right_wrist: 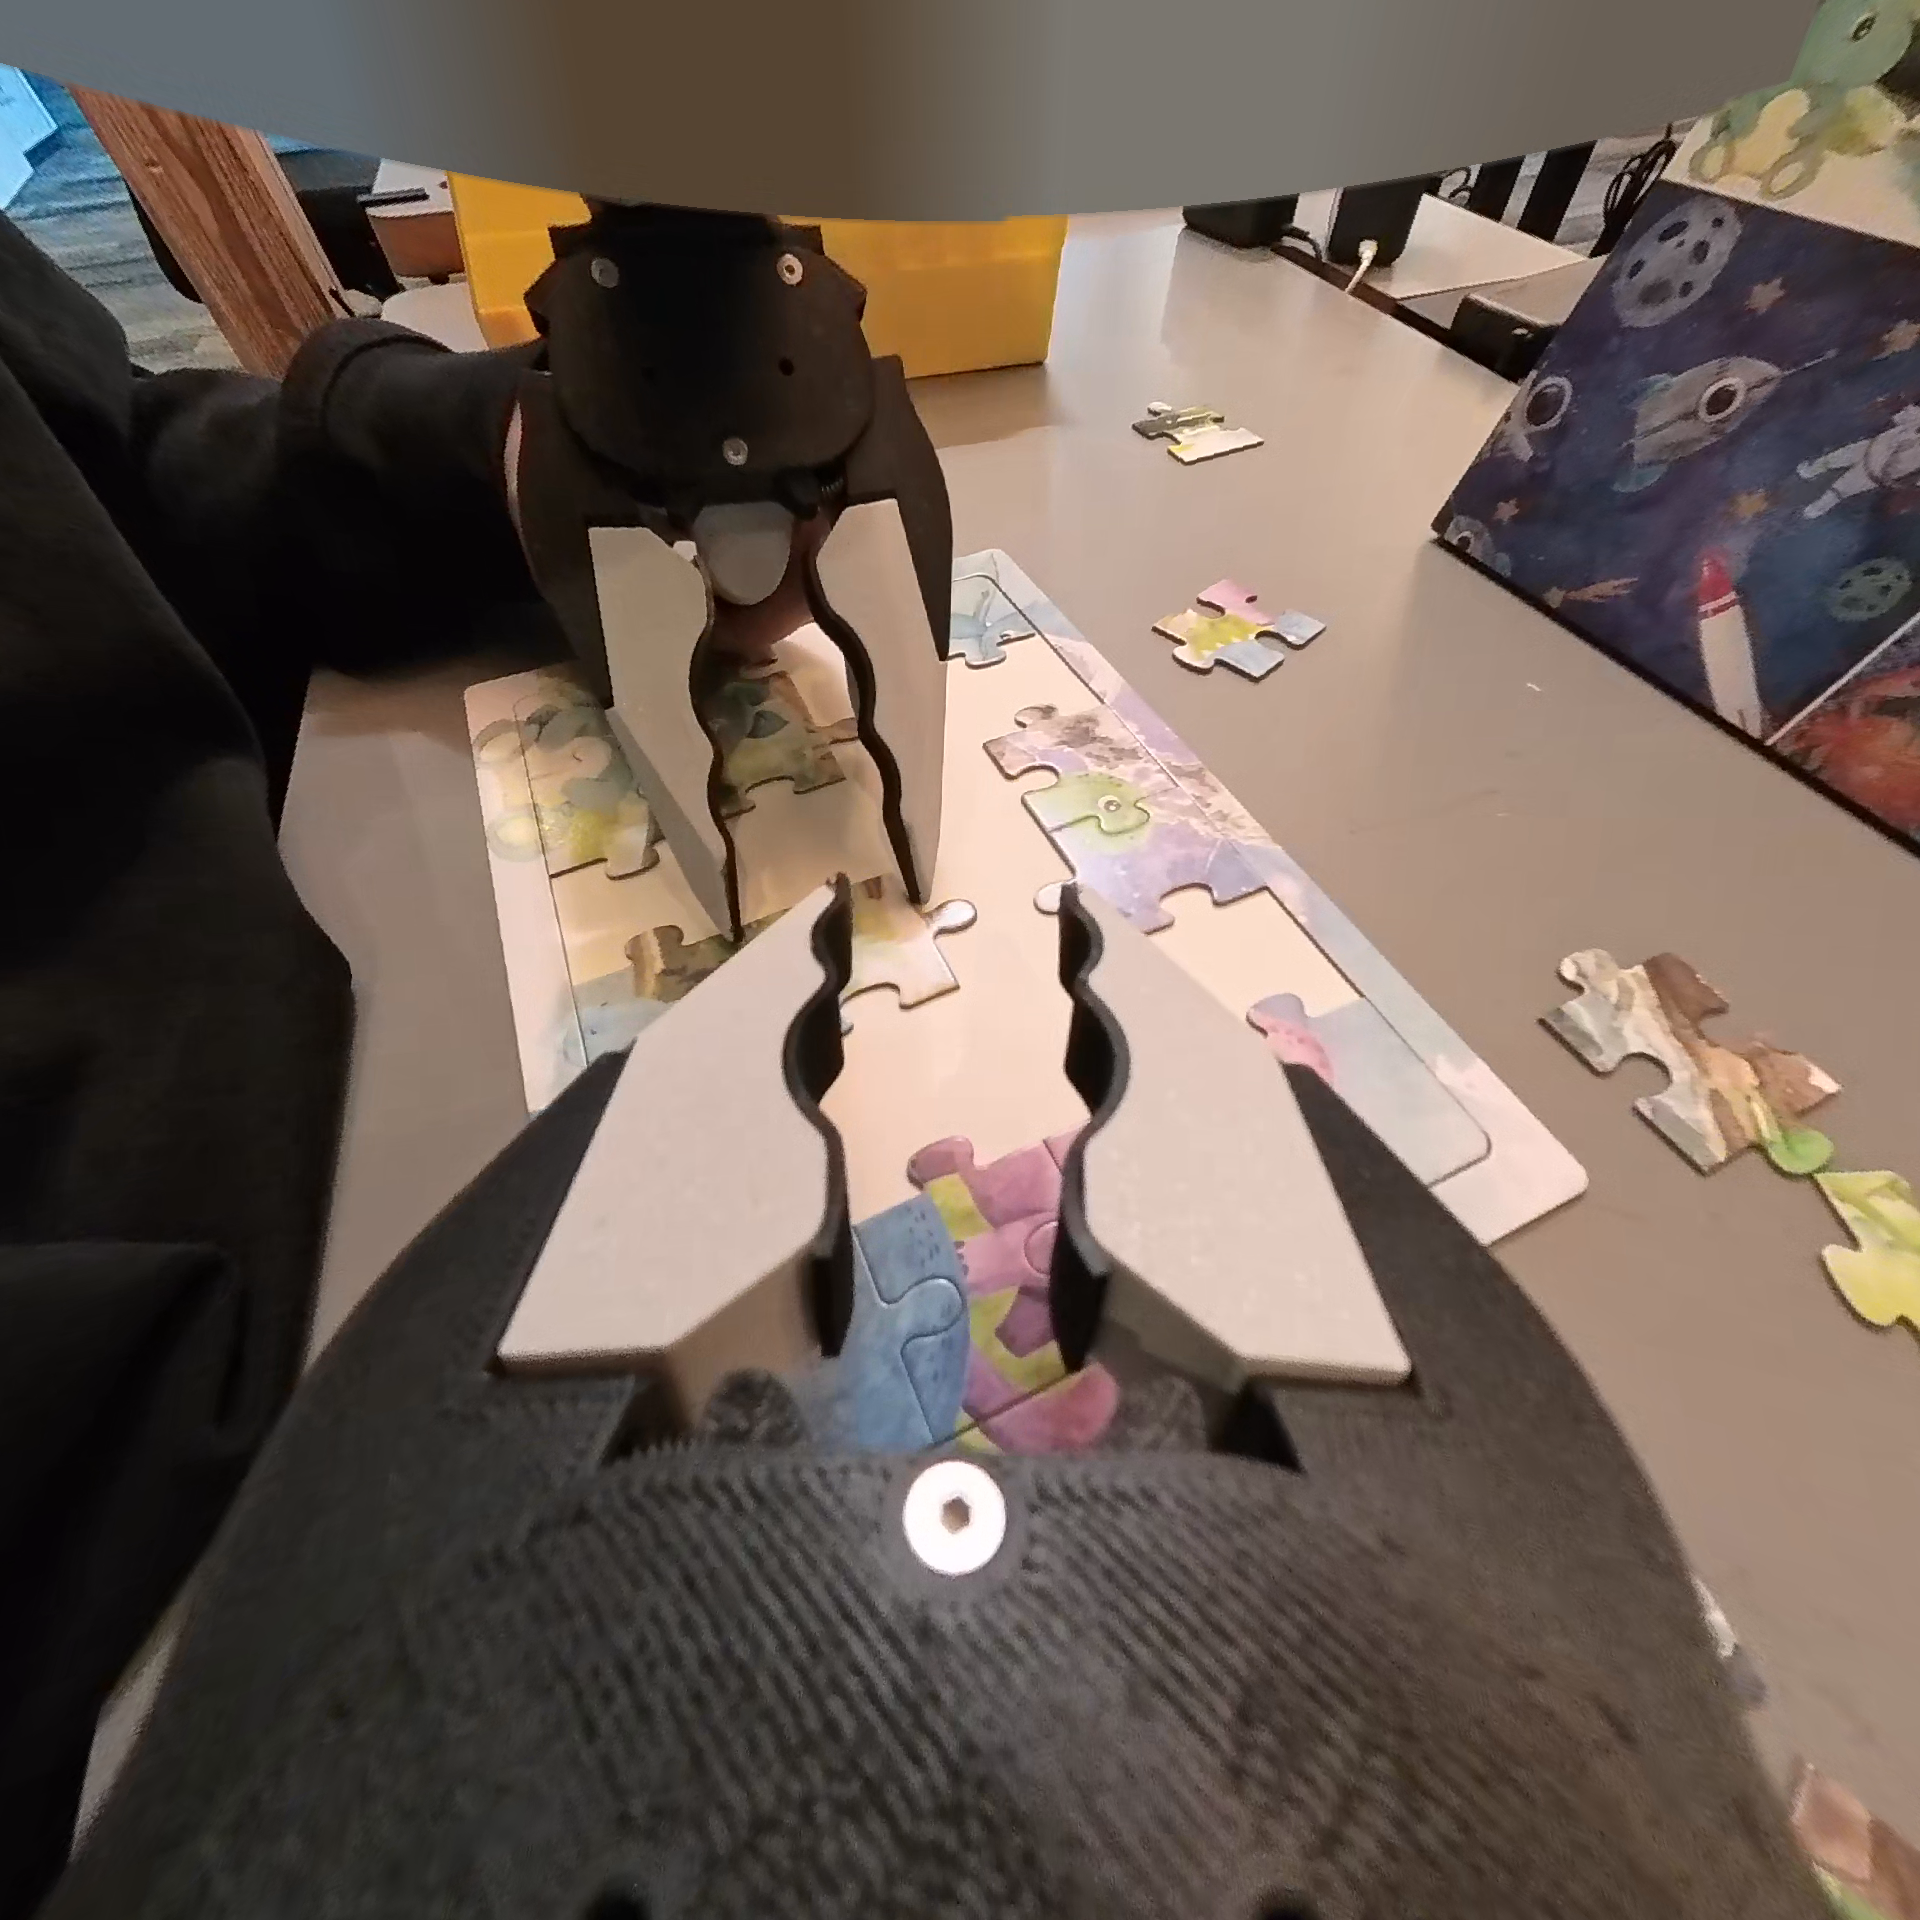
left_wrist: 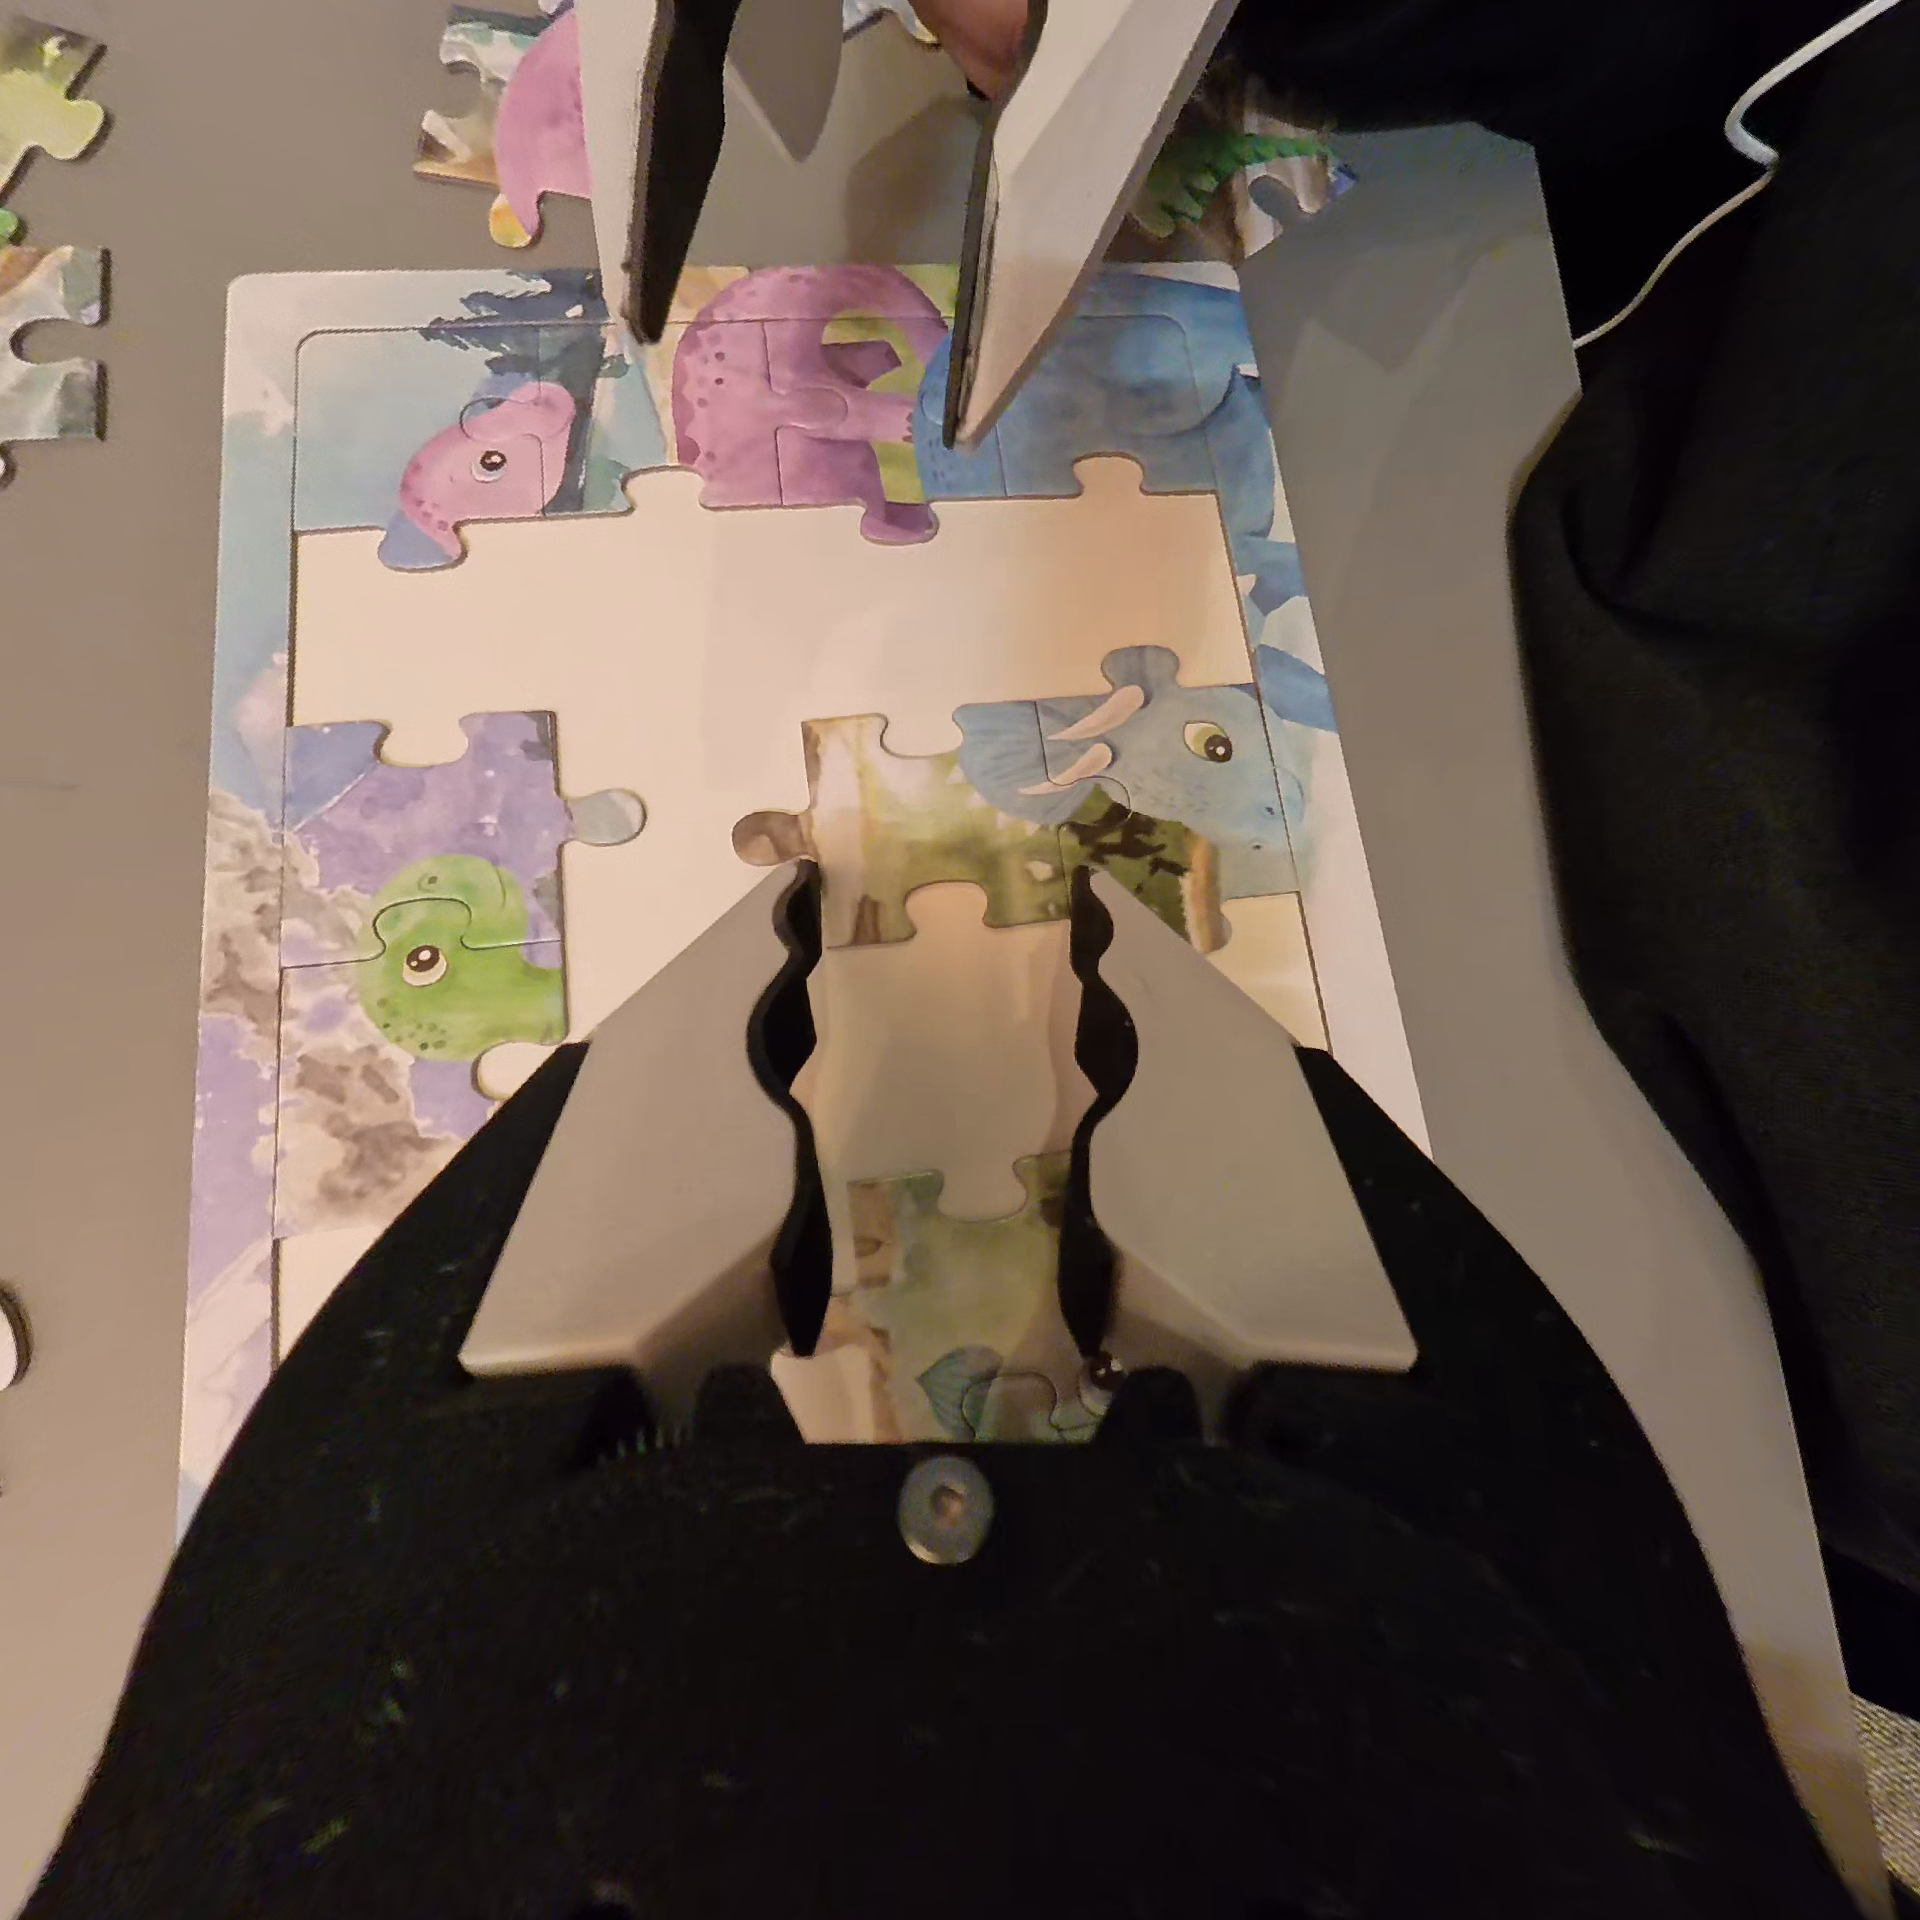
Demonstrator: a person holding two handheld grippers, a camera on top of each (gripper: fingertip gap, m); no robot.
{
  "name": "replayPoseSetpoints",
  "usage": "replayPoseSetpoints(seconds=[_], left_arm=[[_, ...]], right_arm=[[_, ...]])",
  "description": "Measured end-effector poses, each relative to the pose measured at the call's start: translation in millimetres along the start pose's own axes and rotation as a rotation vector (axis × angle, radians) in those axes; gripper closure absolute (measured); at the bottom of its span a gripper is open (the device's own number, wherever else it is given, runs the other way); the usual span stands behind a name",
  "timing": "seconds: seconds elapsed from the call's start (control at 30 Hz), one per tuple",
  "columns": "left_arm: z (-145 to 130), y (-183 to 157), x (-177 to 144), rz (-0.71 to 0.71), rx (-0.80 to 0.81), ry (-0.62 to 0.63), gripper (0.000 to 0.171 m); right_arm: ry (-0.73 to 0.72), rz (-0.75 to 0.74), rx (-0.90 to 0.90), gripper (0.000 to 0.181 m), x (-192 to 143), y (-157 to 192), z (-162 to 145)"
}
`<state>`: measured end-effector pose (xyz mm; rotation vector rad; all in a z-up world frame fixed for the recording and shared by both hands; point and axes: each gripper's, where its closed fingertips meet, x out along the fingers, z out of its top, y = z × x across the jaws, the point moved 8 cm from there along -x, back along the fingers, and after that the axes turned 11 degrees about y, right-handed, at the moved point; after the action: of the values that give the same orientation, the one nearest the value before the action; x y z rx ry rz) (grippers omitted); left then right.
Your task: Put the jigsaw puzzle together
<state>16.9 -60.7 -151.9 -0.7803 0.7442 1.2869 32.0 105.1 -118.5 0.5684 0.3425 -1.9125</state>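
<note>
The white puzzle tray (left_wrist: 727, 623) lies on the grey table and also shows in the right wrist view (right_wrist: 1507, 1184). Joined pieces fill its far row with a purple and a blue dinosaur (left_wrist: 810, 416). A green dinosaur group (left_wrist: 447, 914) sits at the left and a blue horned head (left_wrist: 1143, 758) at the right. My left gripper (left_wrist: 940, 883) is open, its tips low on either side of a green-beige forest piece (left_wrist: 935, 831) lying flat in the tray. My right gripper (right_wrist: 953, 896) is open and empty. In the left wrist view it hangs over the far row (left_wrist: 805, 384).
Loose pieces lie on the table: a purple one (left_wrist: 520, 125) beyond the tray, and others to the side (right_wrist: 1236, 629) (right_wrist: 1683, 1060) (right_wrist: 1195, 428). A dark blue puzzle box (right_wrist: 1714, 468) leans at the right. A yellow bin (right_wrist: 966, 291) stands behind. A black sleeve (right_wrist: 156, 727) runs along the left. The tips of one gripper are about 8 cm away from the tips of the other. Between my right fingertips and the far row (left_wrist: 805, 384) there is roughly 8 cm.
</note>
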Motion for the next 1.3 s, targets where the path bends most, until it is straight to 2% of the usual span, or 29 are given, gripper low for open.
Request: replayPoseSetpoints(seconds=[0.67,1.03,1.3], left_arm=[[0,-1,1,0.012,0.025,0.004,0.123],[2,1,-5,0.021,0.008,-0.033,0.125],[1,3,-7,0.028,0.001,-0.045,0.126]], right_arm=[[-0.093,-0.034,0.054,0.146,-13,-8,5],[-0.231,-0.063,0.153,0.145,-32,-22,7],[-0.266,-0.113,0.168,0.145,-38,-27,7]])
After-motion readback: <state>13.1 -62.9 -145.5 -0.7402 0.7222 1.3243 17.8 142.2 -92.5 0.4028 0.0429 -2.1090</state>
